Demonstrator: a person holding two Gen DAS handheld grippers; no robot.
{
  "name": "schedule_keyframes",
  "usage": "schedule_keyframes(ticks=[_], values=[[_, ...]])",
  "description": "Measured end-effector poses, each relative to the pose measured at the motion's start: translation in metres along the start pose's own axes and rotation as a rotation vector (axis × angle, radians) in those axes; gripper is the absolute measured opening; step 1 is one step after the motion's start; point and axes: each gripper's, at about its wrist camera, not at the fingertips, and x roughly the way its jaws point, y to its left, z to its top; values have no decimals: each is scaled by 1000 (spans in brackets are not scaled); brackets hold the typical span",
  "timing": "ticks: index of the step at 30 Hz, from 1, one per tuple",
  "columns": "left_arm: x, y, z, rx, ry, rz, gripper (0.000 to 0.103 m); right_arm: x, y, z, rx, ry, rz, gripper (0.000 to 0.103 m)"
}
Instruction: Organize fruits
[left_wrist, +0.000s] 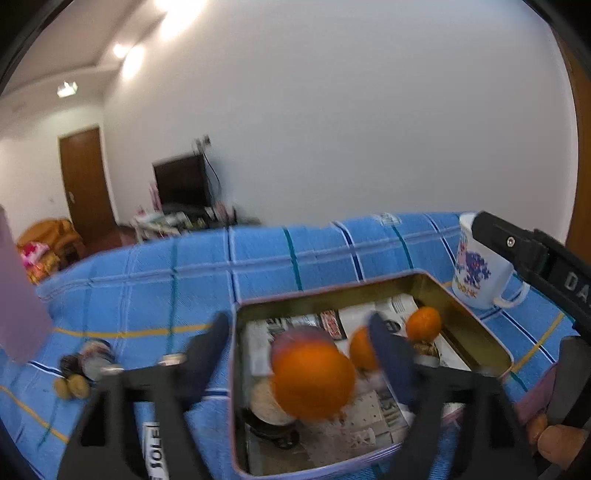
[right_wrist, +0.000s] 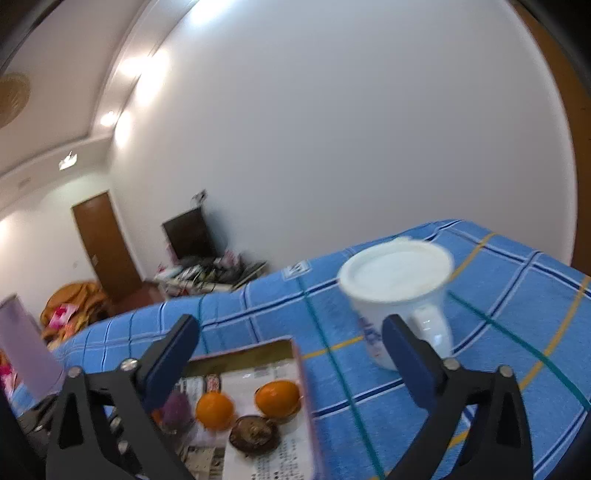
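A metal tin (left_wrist: 476, 332) lined with newspaper sits on the blue checked cloth. In the left wrist view a blurred orange (left_wrist: 314, 380) is between the open fingers of my left gripper (left_wrist: 299, 354), above the tin and free of both pads. Two more oranges (left_wrist: 424, 323) lie in the tin's far part; one (left_wrist: 360, 349) is half hidden by my right finger. In the right wrist view my right gripper (right_wrist: 291, 365) is open and empty over the tin's edge (right_wrist: 303, 373), with two oranges (right_wrist: 215, 410) (right_wrist: 277, 398) and a brown fruit (right_wrist: 254, 432) below.
A white mug (right_wrist: 399, 291) with a blue print stands right of the tin; it also shows in the left wrist view (left_wrist: 476, 273). Small brown fruits (left_wrist: 72, 386) and a dark jar (left_wrist: 94, 356) lie on the cloth at left. A lilac lid (left_wrist: 18, 295) stands at far left.
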Motion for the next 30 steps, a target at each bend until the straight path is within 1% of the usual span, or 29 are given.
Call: schedule_keyframes(ticks=[2,4,5,6,9,10,11,13,15,17,19,20,22,26,30], values=[[-13,-1,0,16,-76,18,88,-4,-3,0,9,-18,-17,103],[-22,-4,0,37,-124,36,90,-7,-3,0,6,-27,-28,103],[-25,-4,0,44,-140,44,92,-9,-1,0,-3,-35,-35,103],[-27,-5,-1,48,-150,51,94,-11,0,0,-10,-41,-37,103],[-28,-8,-2,56,-157,90,96,-20,7,-2,-51,-82,-58,103],[-29,-8,-2,56,-161,119,96,-23,9,-2,-61,-94,-64,103],[-30,-9,-3,58,-169,184,96,-25,11,-2,-71,-104,-69,103],[-34,-9,-4,59,-198,264,97,-29,13,-2,-87,-130,-83,103],[-40,-6,-6,45,-230,269,101,-35,15,-2,-94,-152,-86,103],[-45,-3,-8,17,-252,271,102,-37,15,-2,-96,-158,-87,103],[-48,-1,-9,6,-259,277,102,-38,16,-3,-100,-155,-87,103],[-47,0,-8,3,-255,291,102,-37,17,-4,-102,-155,-86,103],[-44,3,-6,-10,-236,295,102,-39,20,-5,-119,-162,-88,103],[-36,7,-7,-39,-184,310,102,-50,27,-8,-157,-207,-97,103],[-37,15,-8,-76,-184,326,102,-60,30,-10,-172,-250,-114,103]])
